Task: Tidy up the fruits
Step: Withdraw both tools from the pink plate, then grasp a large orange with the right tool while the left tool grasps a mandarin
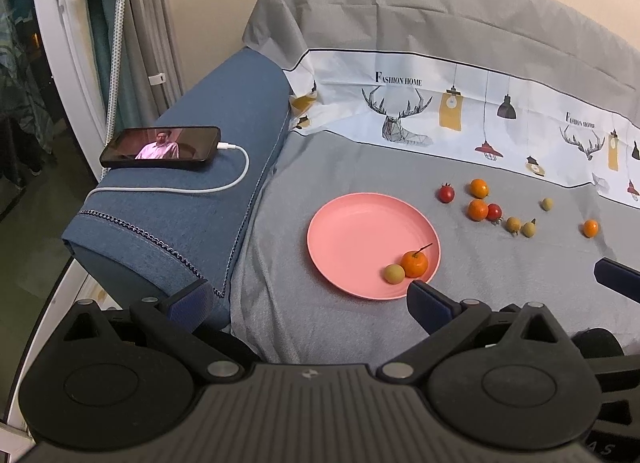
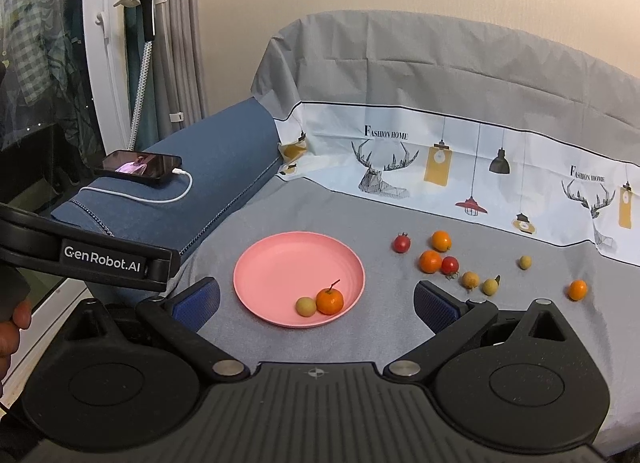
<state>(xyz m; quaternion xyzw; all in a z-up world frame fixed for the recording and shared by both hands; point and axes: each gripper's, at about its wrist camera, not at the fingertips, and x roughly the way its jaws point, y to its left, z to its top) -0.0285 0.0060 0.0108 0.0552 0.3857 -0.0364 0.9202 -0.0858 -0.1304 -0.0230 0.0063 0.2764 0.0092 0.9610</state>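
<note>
A pink plate [image 1: 352,231] [image 2: 280,263] lies on the grey cloth. In it sit a stemmed orange mandarin [image 1: 414,263] [image 2: 329,301] and a small yellow-green fruit [image 1: 394,274] [image 2: 306,307], touching each other at the near rim. Right of the plate, several loose fruits lie scattered: red tomatoes [image 1: 445,193] [image 2: 401,243], oranges [image 1: 477,210] [image 2: 430,261], small yellowish fruits [image 1: 513,224] [image 2: 470,279], and a lone orange [image 1: 590,228] [image 2: 577,289] far right. My left gripper [image 1: 308,299] is open, empty, just short of the plate. My right gripper [image 2: 316,303] is open, empty, straddling the plate's near side.
A blue padded armrest [image 1: 192,203] [image 2: 192,191] rises left of the cloth, with a phone [image 1: 160,147] [image 2: 142,165] and its white cable on top. A printed sheet [image 1: 440,103] lines the grey-covered backrest. The left gripper's body [image 2: 100,259] and a hand [image 2: 12,327] show at left.
</note>
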